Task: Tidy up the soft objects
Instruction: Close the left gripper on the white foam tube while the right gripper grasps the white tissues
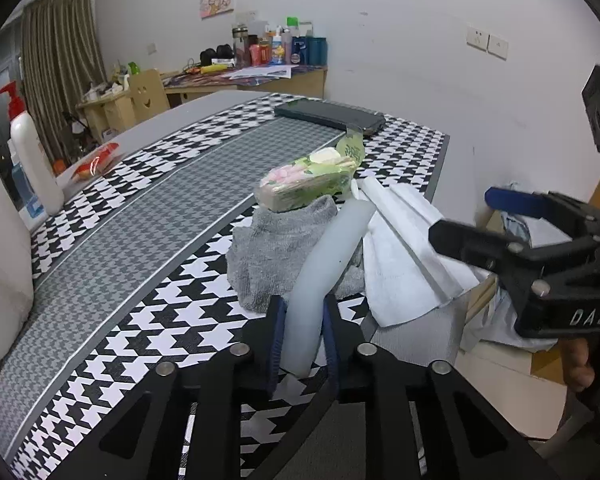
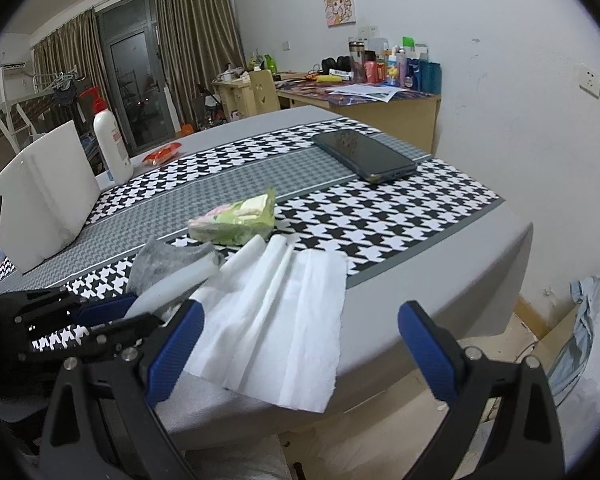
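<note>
My left gripper [image 1: 303,340] is shut on a long white foam strip [image 1: 327,264], whose far end lies over a grey sock [image 1: 268,244]. The strip also shows in the right wrist view [image 2: 188,276], held by the left gripper [image 2: 112,312]. A green tissue pack [image 1: 312,176] sits on the sock's far edge. A white paper towel [image 1: 404,256] lies unfolded at the table's near right edge. My right gripper [image 2: 300,344] is open and empty, just above the paper towel [image 2: 276,320]; it shows at the right of the left wrist view [image 1: 464,220].
A dark phone [image 2: 364,156] lies far on the houndstooth runner [image 2: 380,220]. A white lotion bottle [image 2: 110,140], a red packet [image 2: 162,154] and a white foam block [image 2: 44,204] stand at the left. A cluttered desk [image 2: 360,92] is behind. Cloth [image 2: 576,340] lies on the floor right.
</note>
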Demonstrator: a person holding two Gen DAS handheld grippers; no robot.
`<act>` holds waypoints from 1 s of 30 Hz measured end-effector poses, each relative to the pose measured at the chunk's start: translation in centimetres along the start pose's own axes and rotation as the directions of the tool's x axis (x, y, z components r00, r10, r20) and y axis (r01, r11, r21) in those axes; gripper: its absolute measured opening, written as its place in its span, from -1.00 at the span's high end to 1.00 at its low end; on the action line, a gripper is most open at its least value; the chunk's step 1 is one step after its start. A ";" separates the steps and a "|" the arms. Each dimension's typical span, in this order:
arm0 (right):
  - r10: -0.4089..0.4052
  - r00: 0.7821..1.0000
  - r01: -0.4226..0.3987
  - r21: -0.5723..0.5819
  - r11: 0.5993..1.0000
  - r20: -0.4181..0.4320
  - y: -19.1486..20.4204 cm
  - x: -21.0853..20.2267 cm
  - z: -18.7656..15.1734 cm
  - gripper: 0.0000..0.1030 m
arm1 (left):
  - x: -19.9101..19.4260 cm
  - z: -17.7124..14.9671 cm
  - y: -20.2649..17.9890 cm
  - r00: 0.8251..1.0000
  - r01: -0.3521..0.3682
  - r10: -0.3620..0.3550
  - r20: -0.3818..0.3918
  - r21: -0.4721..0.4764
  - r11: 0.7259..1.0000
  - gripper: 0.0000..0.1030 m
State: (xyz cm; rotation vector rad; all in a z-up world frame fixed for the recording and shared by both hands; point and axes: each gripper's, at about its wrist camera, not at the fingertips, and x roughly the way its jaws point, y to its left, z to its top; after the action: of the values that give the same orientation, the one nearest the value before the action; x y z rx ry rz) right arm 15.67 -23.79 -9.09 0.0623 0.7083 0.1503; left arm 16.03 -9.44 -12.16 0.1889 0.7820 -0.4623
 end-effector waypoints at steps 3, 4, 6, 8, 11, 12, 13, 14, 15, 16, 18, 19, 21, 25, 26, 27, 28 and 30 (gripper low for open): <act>0.007 1.000 -0.007 -0.008 1.000 -0.010 0.4 0.2 -0.1 -0.93 | -0.5 0.0 0.1 1.000 0.019 -0.019 0.016 -0.009 1.000 0.69; 0.009 1.000 -0.009 -0.009 1.000 -0.014 0.5 0.3 -0.2 -0.93 | -0.7 0.1 0.2 0.999 0.025 -0.025 0.025 -0.013 1.000 0.70; 0.016 1.000 -0.016 -0.014 1.000 -0.023 0.8 0.5 -0.3 -0.93 | -1.2 0.1 0.2 0.998 0.030 -0.030 0.048 -0.015 0.999 0.70; 0.021 0.999 -0.021 -0.019 1.000 -0.026 1.1 0.6 -0.3 -0.93 | -1.8 0.1 0.2 0.997 0.042 -0.041 0.066 -0.014 0.999 0.70; 0.007 0.999 -0.008 -0.027 1.000 -0.038 1.4 1.0 -0.3 -0.81 | -2.4 0.1 0.1 0.995 0.045 -0.044 0.085 -0.014 0.999 0.70; 0.002 0.999 -0.004 -0.027 1.000 -0.050 1.4 1.2 -0.4 -0.76 | -2.7 0.0 0.2 0.995 0.048 -0.047 0.090 -0.019 0.999 0.70; 0.001 0.998 -0.003 -0.027 1.000 -0.064 1.4 1.5 -0.4 -0.69 | -2.9 0.1 0.2 0.994 0.048 -0.046 0.095 -0.022 0.999 0.70; 0.000 0.997 -0.002 -0.025 1.000 -0.078 1.3 1.8 -0.5 -0.66 | -3.1 0.1 0.2 0.994 0.049 -0.046 0.101 -0.024 0.999 0.70; -0.002 0.995 0.000 -0.022 1.000 -0.096 1.3 2.2 -0.5 -0.66 | -3.4 0.1 0.3 0.993 0.048 -0.045 0.108 -0.027 0.998 0.70; -0.009 0.995 0.006 -0.025 1.000 -0.099 1.3 2.3 -0.6 -0.60 | -3.6 0.2 0.3 0.993 0.047 -0.043 0.113 -0.030 0.998 0.70; -0.010 0.995 0.006 -0.039 0.999 -0.100 1.6 2.2 -0.6 -0.46 | -4.1 0.1 0.5 0.991 0.042 -0.037 0.125 -0.035 0.998 0.70; -0.018 0.995 0.013 -0.048 0.999 -0.103 1.8 2.2 -0.6 -0.37 | -4.4 0.1 0.7 0.991 0.040 -0.035 0.130 -0.039 0.998 0.70; -0.055 0.993 0.047 -0.077 0.996 -0.107 2.2 2.3 -0.6 -0.17 | -4.8 -0.1 0.9 0.990 0.036 -0.029 0.139 -0.048 0.998 0.70; -0.077 0.990 0.068 -0.078 0.995 -0.114 2.0 2.2 -0.4 0.17 | -5.3 -0.2 1.2 0.989 0.025 -0.016 0.149 -0.060 0.998 0.70; -0.075 0.990 0.066 -0.076 0.995 -0.117 1.9 2.2 -0.3 0.22 | -5.6 -0.3 1.3 0.988 0.023 -0.013 0.154 -0.063 0.998 0.70; -0.074 0.990 0.067 -0.068 0.995 -0.120 1.8 2.3 -0.2 0.29 | -5.8 -0.4 1.4 0.987 0.022 -0.011 0.160 -0.065 0.998 0.70; -0.080 0.989 0.073 -0.062 0.995 -0.122 1.7 2.3 -0.1 0.47 | -6.1 -0.4 1.5 0.986 0.019 -0.007 0.166 -0.066 0.998 0.70; -0.077 0.989 0.070 -0.054 0.996 -0.128 1.4 2.4 0.1 0.68 | -6.4 -0.5 1.8 0.985 0.009 0.004 0.175 -0.073 0.997 0.70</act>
State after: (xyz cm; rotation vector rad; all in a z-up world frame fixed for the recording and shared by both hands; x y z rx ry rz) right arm 17.37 -21.98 -10.40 -0.0209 0.8358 0.1017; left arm 12.62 -5.55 -7.90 0.0774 0.6257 -0.4456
